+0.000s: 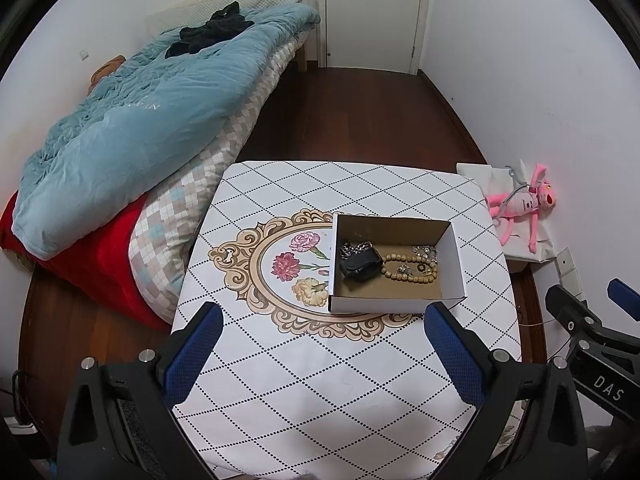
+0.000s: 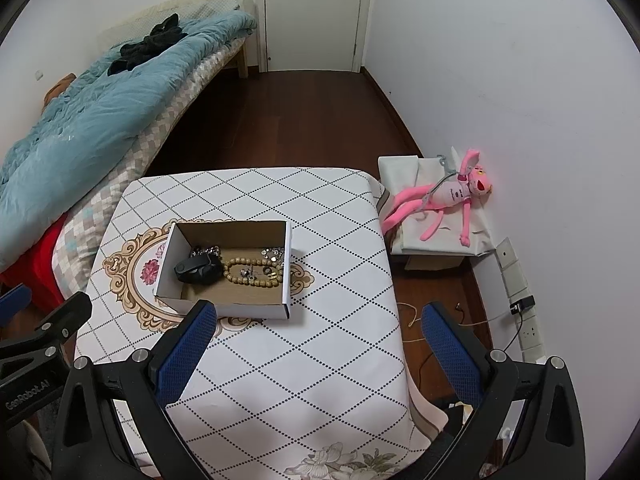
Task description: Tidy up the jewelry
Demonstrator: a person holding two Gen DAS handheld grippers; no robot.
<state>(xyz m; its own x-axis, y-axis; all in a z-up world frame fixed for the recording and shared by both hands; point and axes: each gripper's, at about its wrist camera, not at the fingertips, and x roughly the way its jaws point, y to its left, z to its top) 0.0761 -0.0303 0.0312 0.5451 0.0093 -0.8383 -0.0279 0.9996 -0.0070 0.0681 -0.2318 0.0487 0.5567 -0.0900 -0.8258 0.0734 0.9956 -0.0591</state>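
**Both grippers spread and empty above the table, jewelry gathered in the box**

Nearest the cameras, the left gripper (image 1: 324,318) hangs over the near part of the table (image 1: 320,400), its blue-padded fingers (image 1: 196,356) spread wide with nothing between them. The right gripper (image 2: 320,318) hangs beside it over the table's right edge, jaws likewise released and empty; its left finger (image 2: 188,352) overlaps the near wall of the box in that view, though contact cannot be judged. Each gripper shows at the edge of the other's camera view.

The table wears a white cloth with a dotted diamond grid and an ornate oval medallion (image 1: 256,276) framing painted flowers. On the medallion's right part sits an open white cardboard box (image 1: 456,256) with a brown interior. Inside it, toward the left, lies a black pouch-like item (image 1: 360,266) (exactly what it is cannot be told), with a silvery chain (image 1: 354,247) bunched just behind it. A string of tan beads (image 1: 400,268) lies in a loop to the right of the black item, and several small metallic pieces (image 1: 426,254) sit within and beyond the loop, near the right wall.

Beyond the table to the right, a pink plush toy (image 2: 448,196) lies on a covered low stand (image 2: 400,168) against the wall. To the left runs a bed (image 1: 224,148) with a light blue quilt (image 1: 132,128), dark clothing (image 1: 212,30) on top. At the far end stands a white door (image 1: 374,12).
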